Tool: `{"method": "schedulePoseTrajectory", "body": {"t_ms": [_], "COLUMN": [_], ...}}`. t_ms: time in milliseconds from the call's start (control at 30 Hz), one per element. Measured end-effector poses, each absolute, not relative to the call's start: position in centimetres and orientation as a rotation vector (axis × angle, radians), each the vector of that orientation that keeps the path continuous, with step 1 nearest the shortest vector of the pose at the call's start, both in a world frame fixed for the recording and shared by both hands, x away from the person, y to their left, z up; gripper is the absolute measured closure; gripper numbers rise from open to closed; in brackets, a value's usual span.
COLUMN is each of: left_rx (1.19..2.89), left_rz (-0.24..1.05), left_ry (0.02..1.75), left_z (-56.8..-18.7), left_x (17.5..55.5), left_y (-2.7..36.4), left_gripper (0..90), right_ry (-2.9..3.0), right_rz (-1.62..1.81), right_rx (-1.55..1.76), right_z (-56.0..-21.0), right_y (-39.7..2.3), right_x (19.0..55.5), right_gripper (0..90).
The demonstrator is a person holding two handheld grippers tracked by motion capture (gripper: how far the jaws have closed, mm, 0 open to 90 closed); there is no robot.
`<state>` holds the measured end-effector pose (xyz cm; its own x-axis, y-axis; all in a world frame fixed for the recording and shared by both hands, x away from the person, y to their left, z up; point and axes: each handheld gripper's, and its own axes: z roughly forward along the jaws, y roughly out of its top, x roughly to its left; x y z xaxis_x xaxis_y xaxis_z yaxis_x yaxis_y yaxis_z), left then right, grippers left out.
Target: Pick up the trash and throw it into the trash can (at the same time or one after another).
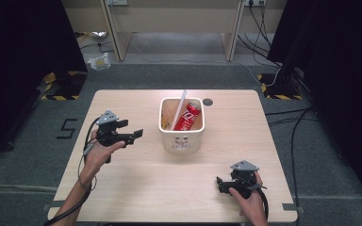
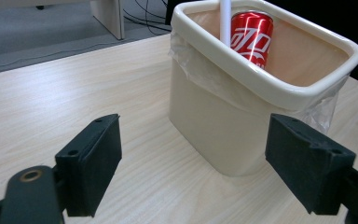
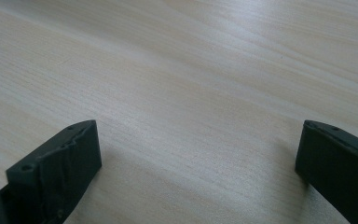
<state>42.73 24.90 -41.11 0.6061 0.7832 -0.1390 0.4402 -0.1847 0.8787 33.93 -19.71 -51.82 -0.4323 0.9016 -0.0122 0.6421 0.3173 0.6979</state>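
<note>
A cream plastic bin (image 1: pixel 182 138) with a clear liner stands mid-table; in the left gripper view the bin (image 2: pixel 223 116) is close ahead. Inside it lean a red cola can (image 1: pixel 187 117) (image 2: pixel 251 35) and a white straw-like stick (image 1: pixel 179 109) (image 2: pixel 225 21). My left gripper (image 1: pixel 134 135) (image 2: pixel 193 170) is held above the table left of the bin, open, nothing between its jaws. My right gripper (image 1: pixel 220 183) (image 3: pixel 196 172) rests low near the table's front right, open over bare wood.
The wooden table (image 1: pixel 136 183) has a round cable hole (image 1: pixel 208 101) behind the bin. Black curtains flank both sides. Cables (image 1: pixel 292 132) trail on the floor at right, and desk legs (image 1: pixel 115 33) stand beyond.
</note>
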Motion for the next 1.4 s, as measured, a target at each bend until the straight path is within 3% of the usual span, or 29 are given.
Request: {"method": "schedulePoseTrajectory", "body": {"t_ms": [1400], "left_rx": [1.875], "left_rz": [0.410], "left_ry": [0.964], "left_z": [-45.1], "left_x": [40.1], "left_y": [25.1], "left_gripper": [18.0], "right_ry": [2.187], "right_rz": [0.881], "right_rx": [1.371], "right_z": [-51.8], "right_y": [-19.7], "right_x": [33.9], "right_gripper": [0.4]}}
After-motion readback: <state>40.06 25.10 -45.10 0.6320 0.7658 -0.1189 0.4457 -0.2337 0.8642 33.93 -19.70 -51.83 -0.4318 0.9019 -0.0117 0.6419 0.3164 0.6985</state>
